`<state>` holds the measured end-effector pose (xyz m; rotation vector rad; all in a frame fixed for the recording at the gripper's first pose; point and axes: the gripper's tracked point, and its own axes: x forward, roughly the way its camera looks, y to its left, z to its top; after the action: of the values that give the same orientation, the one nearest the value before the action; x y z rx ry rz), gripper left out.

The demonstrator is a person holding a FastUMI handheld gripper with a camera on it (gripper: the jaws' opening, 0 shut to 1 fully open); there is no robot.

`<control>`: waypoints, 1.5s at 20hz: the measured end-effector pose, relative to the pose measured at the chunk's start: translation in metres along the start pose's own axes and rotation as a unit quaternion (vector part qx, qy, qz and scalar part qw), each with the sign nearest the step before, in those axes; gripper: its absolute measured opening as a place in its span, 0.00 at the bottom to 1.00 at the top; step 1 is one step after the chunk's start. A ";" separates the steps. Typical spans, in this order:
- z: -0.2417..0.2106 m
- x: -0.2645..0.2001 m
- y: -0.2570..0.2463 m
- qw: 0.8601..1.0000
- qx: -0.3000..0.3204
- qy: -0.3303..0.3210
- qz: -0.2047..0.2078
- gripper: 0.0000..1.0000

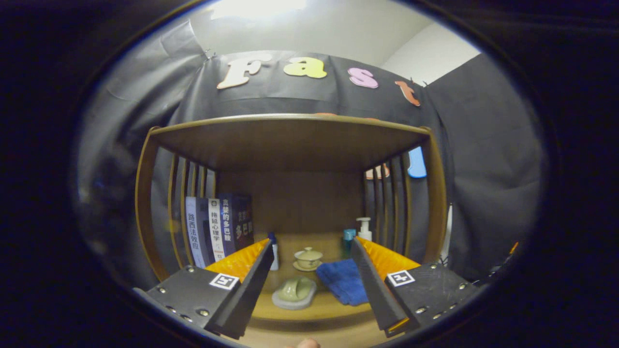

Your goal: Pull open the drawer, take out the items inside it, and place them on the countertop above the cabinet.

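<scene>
Gripper (309, 251) fingers apart, holding nothing, facing shelf (290, 126); beyond them, slipper (295, 291), cloth (344, 285), lidded cup (308, 258).

- A staged home corner set up inside a recording booth, with dark cloth (483, 159) hung as walls around the furniture.
- A wooden shelf unit (290, 140) with slatted sides stands against the cloth, household in style.
- Books (217, 229) stand upright at its left side.
- A small lidded tea cup (308, 257) on a saucer, a pale slipper (295, 291) and a folded blue towel (343, 282) lie on the shelf board.
- A pump bottle (364, 228) and other toiletry bottles stand at the back, as in a bedroom or bathroom.
- Plain white wall and ceiling (338, 34) rise above the cloth.
</scene>
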<state>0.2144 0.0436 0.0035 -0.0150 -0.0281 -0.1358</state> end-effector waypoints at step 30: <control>-0.217 -0.218 0.001 0.971 0.042 0.234 0.024 0.96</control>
<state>0.0047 0.0701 -0.2196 0.1015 0.4381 -0.0865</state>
